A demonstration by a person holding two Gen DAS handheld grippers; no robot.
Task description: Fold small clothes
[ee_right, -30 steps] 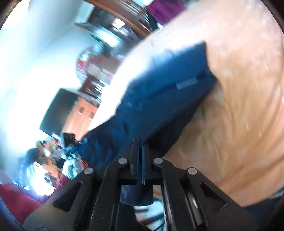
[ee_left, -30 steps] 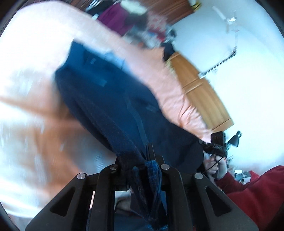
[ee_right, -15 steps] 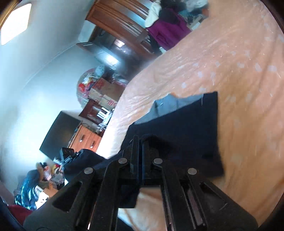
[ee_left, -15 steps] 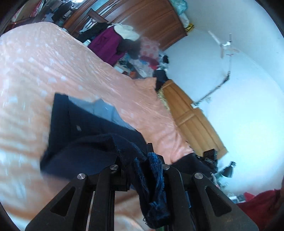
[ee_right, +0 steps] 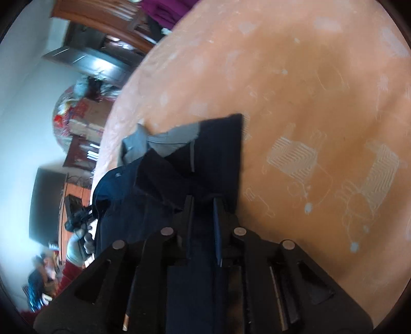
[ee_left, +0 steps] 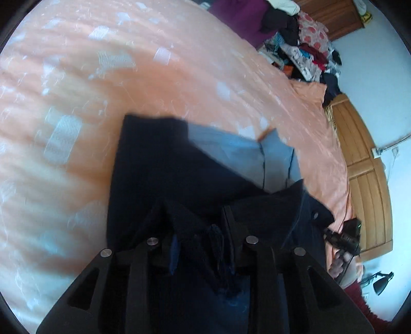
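Observation:
A small dark navy garment (ee_left: 159, 164) with a pale blue-grey inner side (ee_left: 231, 154) lies folded over on the peach bedspread (ee_left: 102, 77). My left gripper (ee_left: 197, 226) sits low over its near edge. Its fingers are spread, with a frayed navy hem lying loose between them. In the right wrist view the same garment (ee_right: 218, 154) rests flat on the bedspread (ee_right: 308, 102). My right gripper (ee_right: 203, 203) has its fingers apart over the near fold, with cloth in the gap. Each view shows the other gripper small at the garment's far corner, held by a hand.
A heap of mixed clothes (ee_left: 303, 38) is piled beyond the bed's far end. A wooden panel (ee_left: 364, 174) runs along the bed's side. A dark screen (ee_right: 46, 205) and wooden furniture (ee_right: 102, 15) stand by the wall. A red sleeve (ee_left: 364, 308) shows low right.
Both grippers carried the near end of the garment forward and down onto its far half. Their fingers, pinched on cloth before, now stand apart.

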